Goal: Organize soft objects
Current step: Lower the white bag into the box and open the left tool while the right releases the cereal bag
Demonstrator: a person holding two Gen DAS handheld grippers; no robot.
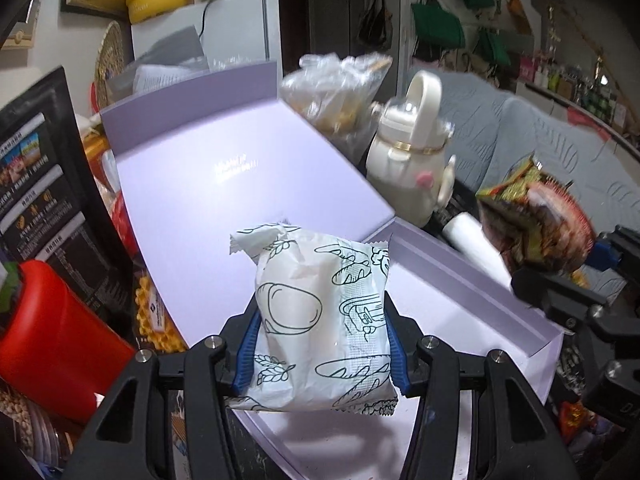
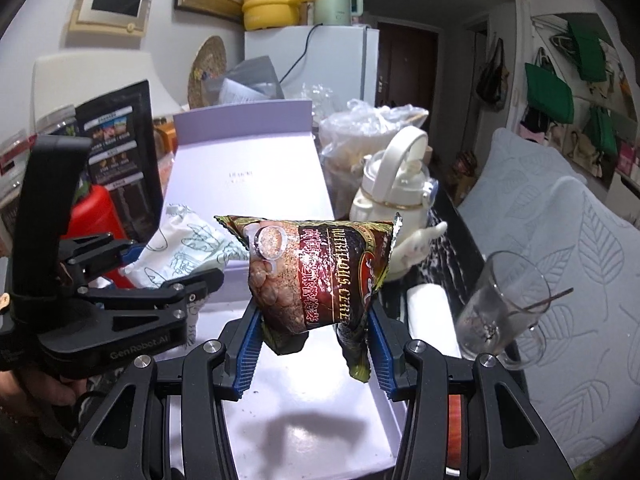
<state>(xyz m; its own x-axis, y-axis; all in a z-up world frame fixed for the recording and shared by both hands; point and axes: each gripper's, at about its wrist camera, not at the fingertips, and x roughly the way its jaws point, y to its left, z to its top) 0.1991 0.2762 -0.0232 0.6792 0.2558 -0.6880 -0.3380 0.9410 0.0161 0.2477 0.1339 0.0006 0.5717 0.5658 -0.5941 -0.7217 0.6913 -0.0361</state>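
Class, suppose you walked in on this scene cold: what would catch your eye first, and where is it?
Two packets held up over an open lilac box: the left gripper clamps a white bread-print packet, and the right gripper clamps a dark cereal packet. Behind the box, to its right, stands a cream kettle-shaped bottle.

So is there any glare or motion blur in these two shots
Left wrist view: glare streak on the lilac box lid, and the dark cereal packet at right is motion-smeared. Right wrist view: that packet is sharp; its shadow falls on the box floor.
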